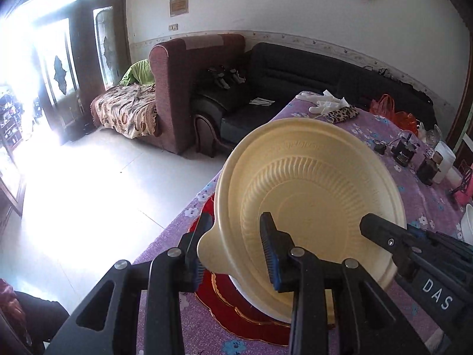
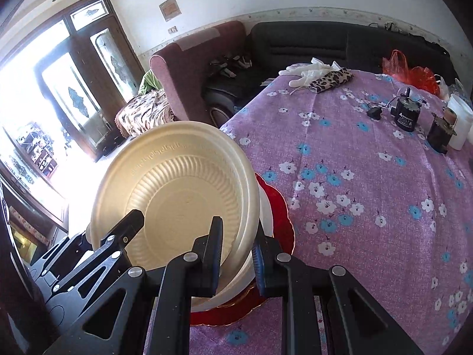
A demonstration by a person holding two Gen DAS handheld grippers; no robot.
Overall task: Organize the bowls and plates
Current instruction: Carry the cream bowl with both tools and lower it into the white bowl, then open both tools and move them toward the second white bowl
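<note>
We cannot see the hands that hold the tools; only a dark sleeve shows at the lower left corner of the left wrist view. The window at the left edge of both views is blown out to white. Under the cream bowl a white dish is mostly covered, and we cannot tell whether it is a bowl or a plate. It sits on a red plate with a gilt scalloped rim, itself half hidden.

Both grippers point down at a slant over the near corner of the table. In the left wrist view the left gripper straddles the bowl's rim at the lower centre of the frame, one finger outside by the small tab and one inside; the jaws stand a little apart, and we cannot tell whether the pads press on the rim. In the right wrist view the right gripper is clamped on the opposite rim, at the lower centre, its pads tight against the wall.

The bowl is tipped up on edge, its hollow facing the cameras. It is thin moulded plastic with fine radial ribs around a flat bottom and raised lettering under the rim. The tablecloth is purple fabric printed with white and blue flowers. At the far right edge stand small dark devices and a white cup.
</note>
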